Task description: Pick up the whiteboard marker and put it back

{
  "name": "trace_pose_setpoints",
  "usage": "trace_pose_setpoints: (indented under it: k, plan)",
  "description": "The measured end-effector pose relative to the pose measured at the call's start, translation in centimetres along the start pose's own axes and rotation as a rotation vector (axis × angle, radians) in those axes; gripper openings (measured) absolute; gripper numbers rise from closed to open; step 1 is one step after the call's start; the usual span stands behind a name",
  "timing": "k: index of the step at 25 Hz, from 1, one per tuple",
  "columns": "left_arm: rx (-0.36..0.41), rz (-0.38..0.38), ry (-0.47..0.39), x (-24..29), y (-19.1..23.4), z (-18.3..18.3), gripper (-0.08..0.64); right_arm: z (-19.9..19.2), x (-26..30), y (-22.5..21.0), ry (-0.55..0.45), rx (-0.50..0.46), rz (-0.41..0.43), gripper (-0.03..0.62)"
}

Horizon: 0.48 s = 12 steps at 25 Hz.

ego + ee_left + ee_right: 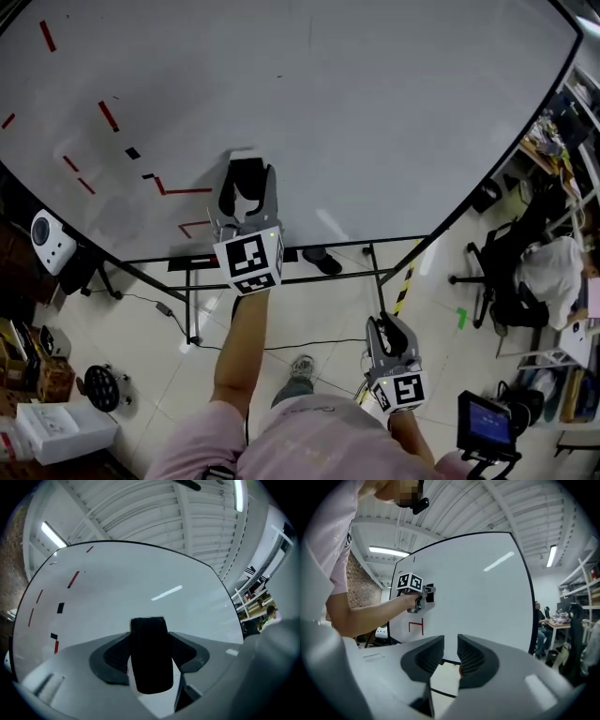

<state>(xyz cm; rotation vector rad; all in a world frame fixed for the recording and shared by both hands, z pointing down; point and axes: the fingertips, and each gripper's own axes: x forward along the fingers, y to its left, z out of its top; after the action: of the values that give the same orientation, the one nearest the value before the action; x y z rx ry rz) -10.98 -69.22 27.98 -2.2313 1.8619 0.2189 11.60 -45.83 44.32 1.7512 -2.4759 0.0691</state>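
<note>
My left gripper (246, 192) is raised against the whiteboard (394, 103) and is shut on a black felt-faced block (247, 175), an eraser by its look. In the left gripper view the block (149, 660) stands upright between the dark pads, its top end at the board. Red lines (184, 191) and small black marks (132, 153) lie on the board to the left of it. My right gripper (390, 339) hangs low by my side, open, with nothing between its pads (473, 658). The right gripper view shows the left gripper (423, 595) at the board. No marker is in view.
The board's black stand (281, 267) and a cable (178, 319) are on the tiled floor below. An office chair (511, 281) and shelves are at the right, boxes (47, 427) at the left. A seated person (540, 620) is behind the board's right edge.
</note>
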Motion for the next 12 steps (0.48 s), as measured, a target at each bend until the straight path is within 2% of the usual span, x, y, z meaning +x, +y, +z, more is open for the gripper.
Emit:
trace_pose_setpoints:
  k: [5, 12]
  plan:
    - [0.085, 0.029, 0.008, 1.0, 0.0, -1.2, 0.252, -0.3, 1.7, -0.1, 0.017, 0.004, 0.021, 0.091]
    - [0.088, 0.022, -0.043, 1.5, 0.0, -1.1, 0.255, -0.8, 2.3, -0.1, 0.044, 0.013, 0.026, 0.091]
